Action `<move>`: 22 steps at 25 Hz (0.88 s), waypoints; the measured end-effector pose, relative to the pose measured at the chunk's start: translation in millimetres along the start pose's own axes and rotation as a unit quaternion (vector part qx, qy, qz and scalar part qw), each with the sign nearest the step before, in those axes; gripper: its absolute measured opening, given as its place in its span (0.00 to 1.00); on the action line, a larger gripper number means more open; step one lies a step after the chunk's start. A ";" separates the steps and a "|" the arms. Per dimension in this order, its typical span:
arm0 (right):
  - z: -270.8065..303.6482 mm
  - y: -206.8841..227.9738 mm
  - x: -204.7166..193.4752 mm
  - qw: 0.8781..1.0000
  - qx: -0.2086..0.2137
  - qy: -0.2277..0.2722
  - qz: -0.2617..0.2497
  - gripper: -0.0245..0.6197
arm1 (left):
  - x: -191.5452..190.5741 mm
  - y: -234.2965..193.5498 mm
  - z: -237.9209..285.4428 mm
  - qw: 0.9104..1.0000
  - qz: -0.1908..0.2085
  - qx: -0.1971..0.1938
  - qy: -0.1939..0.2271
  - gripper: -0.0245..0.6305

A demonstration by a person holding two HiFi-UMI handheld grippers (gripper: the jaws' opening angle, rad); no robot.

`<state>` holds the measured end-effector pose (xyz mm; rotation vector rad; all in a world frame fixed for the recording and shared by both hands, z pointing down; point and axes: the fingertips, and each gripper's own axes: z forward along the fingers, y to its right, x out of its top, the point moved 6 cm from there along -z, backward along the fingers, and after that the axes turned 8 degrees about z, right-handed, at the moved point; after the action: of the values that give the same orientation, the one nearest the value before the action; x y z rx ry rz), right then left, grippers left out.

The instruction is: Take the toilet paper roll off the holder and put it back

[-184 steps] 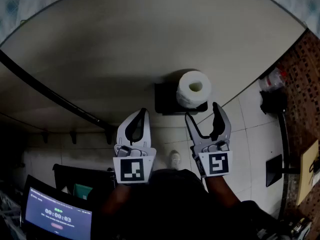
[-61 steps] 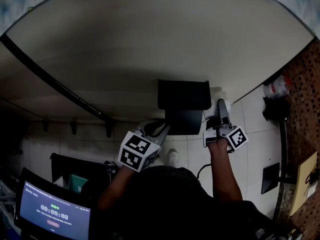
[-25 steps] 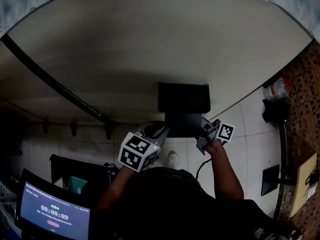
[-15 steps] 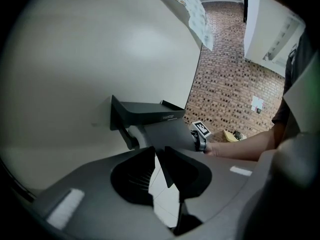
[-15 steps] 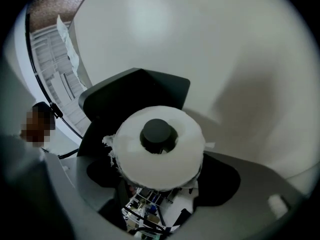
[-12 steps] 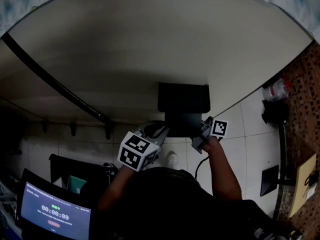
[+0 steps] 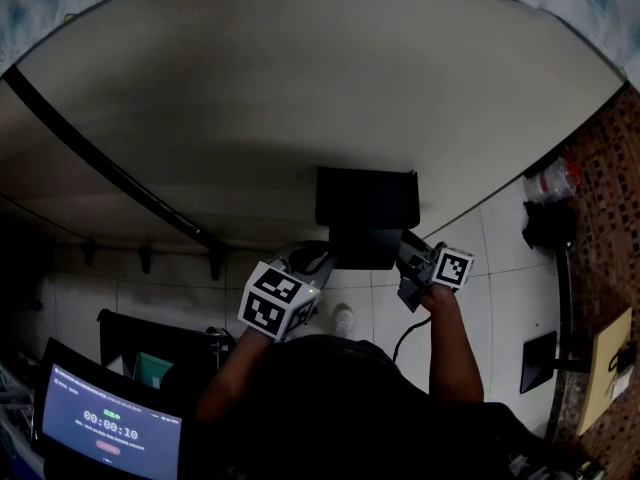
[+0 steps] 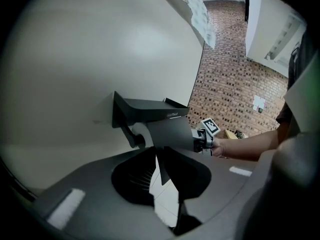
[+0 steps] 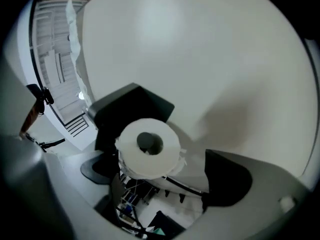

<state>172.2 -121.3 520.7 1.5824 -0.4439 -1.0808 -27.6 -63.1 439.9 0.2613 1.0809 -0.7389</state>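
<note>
A black wall holder (image 7: 366, 196) carries a hinged cover flap (image 7: 365, 247) that stands lifted outward. My left gripper (image 7: 308, 263) grips the flap's edge from the lower left; its jaws (image 8: 161, 159) are closing, with the thin flap (image 8: 170, 131) between them. The white toilet paper roll (image 9: 148, 149) sits on the holder's spindle, whose dark end shows in the core. My right gripper (image 9: 156, 168) faces the roll's end. Its jaws are opening, and they stand wide on either side of the roll without touching it. In the head view the flap hides the roll, and the right gripper (image 7: 412, 260) is at the holder's right.
A black rail (image 7: 110, 173) runs diagonally along the pale wall. A monitor (image 7: 108, 430) glows at the lower left. Dark clutter (image 7: 545, 213) sits on the tiled floor at right beside a brick wall (image 8: 235, 84). The person's forearm (image 8: 250, 146) reaches in from the right.
The right gripper moved in against the holder's right side, then drew back slightly to the right. The left gripper has kept its place at the lifted flap.
</note>
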 end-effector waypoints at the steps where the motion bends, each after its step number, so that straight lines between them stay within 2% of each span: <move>1: -10.9 0.0 4.1 1.000 -0.007 0.017 -0.012 0.85 | -0.5 -1.0 0.7 1.000 0.003 0.001 -0.002 0.15; 3: -31.7 -4.5 13.2 0.997 -0.030 0.046 -0.052 0.85 | -1.5 -2.4 1.6 1.000 0.005 0.003 -0.007 0.14; 6: -52.4 -23.9 22.1 0.985 -0.075 0.073 -0.138 0.84 | -4.8 -6.4 4.8 1.000 0.011 0.012 -0.006 0.13; 11: -60.4 -64.6 23.9 0.952 -0.120 0.088 -0.266 0.74 | -7.4 -15.1 10.1 0.999 0.039 0.026 -0.004 0.14; 14: -65.6 -92.0 34.7 0.940 -0.119 0.125 -0.296 0.70 | -4.8 -16.7 11.5 0.999 0.046 0.026 -0.003 0.15; 17: -68.6 -114.8 44.8 0.928 -0.115 0.150 -0.320 0.68 | -6.2 -15.8 9.7 0.999 0.038 0.018 0.003 0.15; 19: -69.9 -125.4 48.6 0.916 -0.123 0.164 -0.344 0.65 | -12.8 -16.3 6.9 0.999 0.032 0.018 0.001 0.14; 22: -72.1 -139.6 54.6 0.892 -0.143 0.190 -0.383 0.48 | -25.1 -21.6 -0.5 0.999 0.012 0.031 -0.013 0.11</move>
<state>223.6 -77.6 368.7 1.6746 0.6419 -1.2863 -48.8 -68.3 464.8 0.3160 1.0292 -0.7536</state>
